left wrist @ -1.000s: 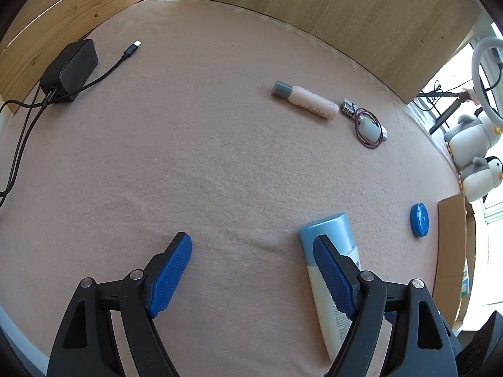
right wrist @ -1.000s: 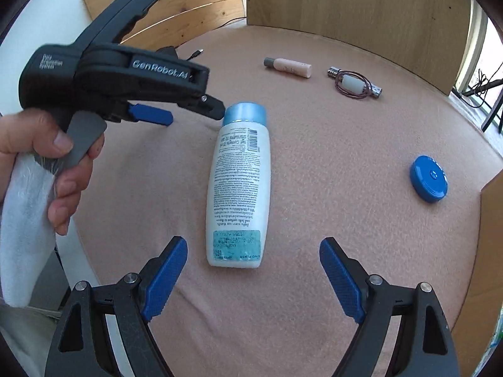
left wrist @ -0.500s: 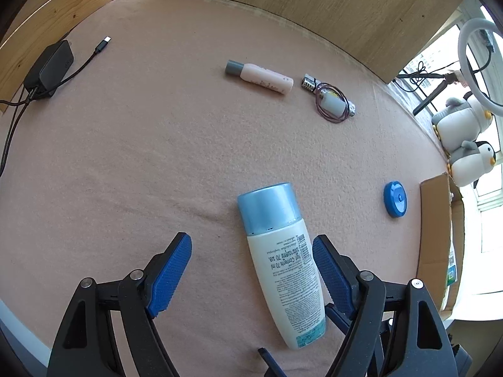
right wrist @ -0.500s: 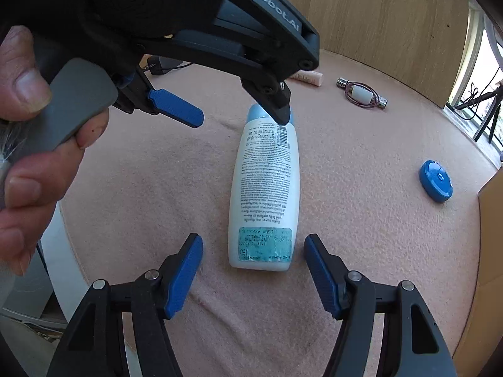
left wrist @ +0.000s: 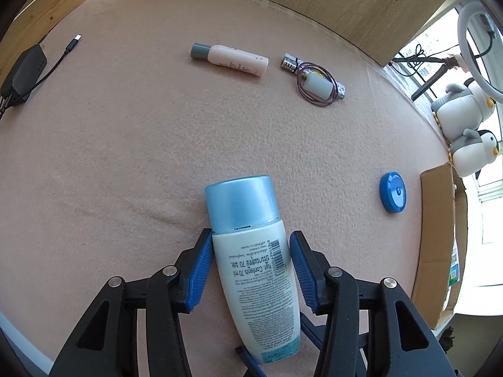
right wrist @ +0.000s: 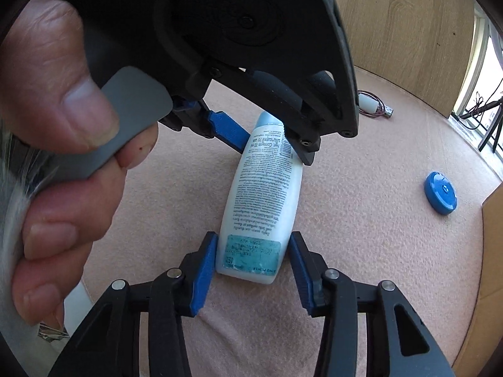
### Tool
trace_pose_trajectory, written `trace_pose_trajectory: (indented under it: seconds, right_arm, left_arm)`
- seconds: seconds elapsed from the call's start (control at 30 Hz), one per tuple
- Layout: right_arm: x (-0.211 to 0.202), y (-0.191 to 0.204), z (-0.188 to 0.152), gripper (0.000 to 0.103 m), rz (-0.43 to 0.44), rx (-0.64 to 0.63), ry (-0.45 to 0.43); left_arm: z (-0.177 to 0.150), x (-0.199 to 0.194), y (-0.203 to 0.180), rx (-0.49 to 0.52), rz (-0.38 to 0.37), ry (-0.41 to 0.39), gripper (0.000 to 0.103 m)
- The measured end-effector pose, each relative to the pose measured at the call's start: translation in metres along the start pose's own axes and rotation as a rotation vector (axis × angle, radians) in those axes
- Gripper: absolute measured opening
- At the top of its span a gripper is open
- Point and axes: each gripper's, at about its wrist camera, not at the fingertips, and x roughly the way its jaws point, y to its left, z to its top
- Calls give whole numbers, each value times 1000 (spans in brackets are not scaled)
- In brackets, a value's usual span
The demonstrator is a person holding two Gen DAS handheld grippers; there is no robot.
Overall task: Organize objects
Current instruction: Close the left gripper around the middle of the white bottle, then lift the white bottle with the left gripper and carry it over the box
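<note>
White bottle [left wrist: 257, 286], both claws straddling, angled down

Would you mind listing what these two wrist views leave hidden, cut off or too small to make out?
- Bottle cap: right wrist view, mostly hidden behind the left claw.
- Bottle's fine print: both views, too small to read.
- Cardboard box contents: left wrist view, cut off by the frame edge.
- Black adapter: left wrist view, its cables run out of frame.
- Right claw pads: whether they press the bottle is unclear.
</note>
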Motion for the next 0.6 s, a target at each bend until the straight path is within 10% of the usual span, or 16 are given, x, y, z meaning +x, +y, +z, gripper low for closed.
trace_pose_trajectory:
  seconds: [0.6]
  right_arm:
    - [-12,-28,8,41,-13,38,-50]
  left_arm:
    - [7,-22,-15,31,-7,-48,52]
